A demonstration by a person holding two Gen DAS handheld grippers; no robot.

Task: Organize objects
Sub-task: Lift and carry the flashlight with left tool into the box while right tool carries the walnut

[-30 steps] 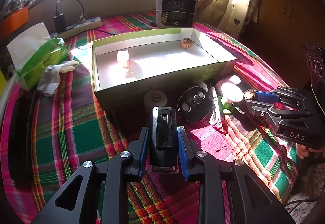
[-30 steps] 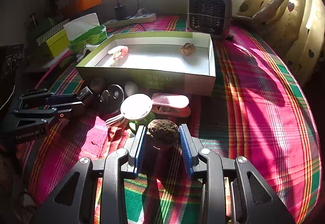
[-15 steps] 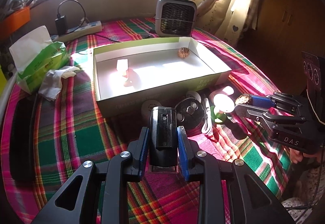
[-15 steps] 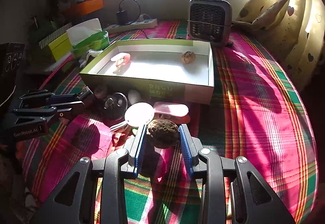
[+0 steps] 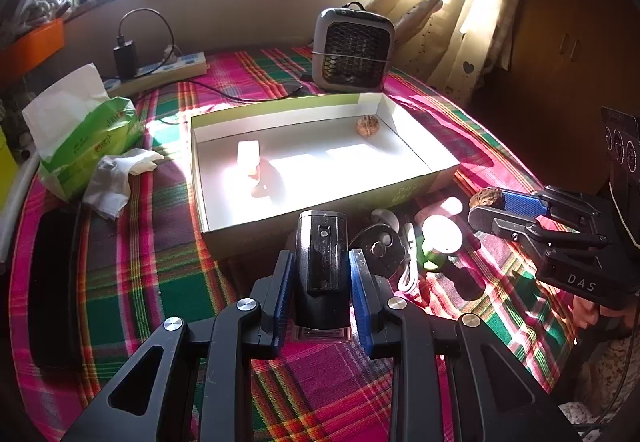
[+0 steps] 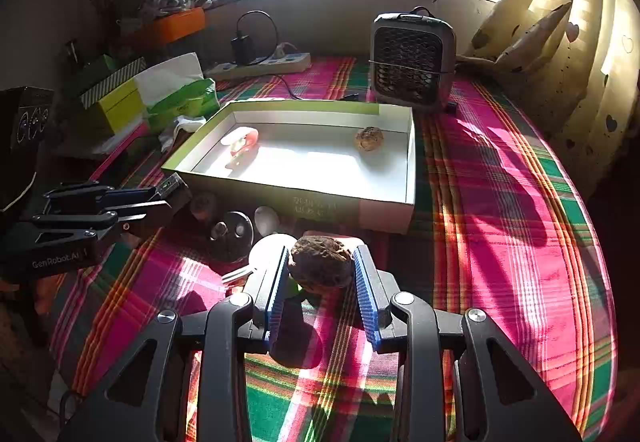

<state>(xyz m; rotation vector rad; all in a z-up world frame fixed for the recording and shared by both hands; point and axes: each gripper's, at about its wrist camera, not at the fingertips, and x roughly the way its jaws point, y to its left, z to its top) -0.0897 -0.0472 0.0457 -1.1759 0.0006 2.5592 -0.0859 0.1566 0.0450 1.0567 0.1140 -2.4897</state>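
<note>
My left gripper (image 5: 321, 278) is shut on a black box-shaped device (image 5: 321, 262) and holds it above the cloth, in front of the open green-and-white box (image 5: 416, 185). My right gripper (image 6: 321, 274) is shut on a brown walnut (image 6: 321, 266), also raised. It shows in the left wrist view (image 5: 486, 201) at the right. The box (image 6: 336, 205) holds a second walnut (image 6: 369, 138) and a pink clip (image 6: 242, 139). Loose by its front wall lie a black round disc (image 5: 378, 248), a white cable (image 5: 408, 266), a white-and-green round thing (image 5: 440, 238) and a pink clip (image 5: 444, 207).
A grey fan heater (image 5: 352, 49) stands behind the box. A green tissue pack (image 5: 84, 139) and crumpled tissue (image 5: 114, 177) lie left. A power strip with charger (image 5: 160, 67) sits at the back. A black bar (image 5: 52, 282) lies along the left edge.
Both grippers have risen and drawn back from the box with their loads held. The loose items by the box have not moved.
</note>
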